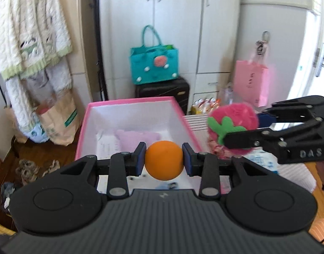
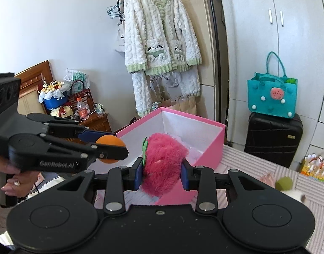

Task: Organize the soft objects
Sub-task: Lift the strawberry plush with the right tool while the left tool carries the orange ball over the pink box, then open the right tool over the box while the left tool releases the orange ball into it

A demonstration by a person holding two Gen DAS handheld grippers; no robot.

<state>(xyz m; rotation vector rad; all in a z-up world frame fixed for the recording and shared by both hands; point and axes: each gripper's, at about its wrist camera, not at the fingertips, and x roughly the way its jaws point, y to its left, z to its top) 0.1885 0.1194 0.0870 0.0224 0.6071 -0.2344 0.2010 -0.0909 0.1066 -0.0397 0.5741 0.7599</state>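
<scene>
Both grippers were loaded: my left gripper (image 1: 164,160) clamped an orange ball (image 1: 164,159), my right gripper (image 2: 161,166) a fuzzy strawberry (image 2: 163,165), each near the pink box (image 2: 212,146). Something pale pink (image 1: 138,136) already lay inside the box; I judged both drops remained, plus a green ball (image 2: 284,183) on the surface beyond the box.

Smooth orange ball (image 1: 163,160), round and unmarked, pinched at its sides between blue pads, held in the air at the near edge of the pink box (image 1: 189,124). Fluffy pink strawberry plush (image 2: 163,165) with green felt leaf, squeezed narrow and held likewise beside that box. Box open, white inside, holding a pale pink soft item (image 1: 138,136) on its floor.
</scene>
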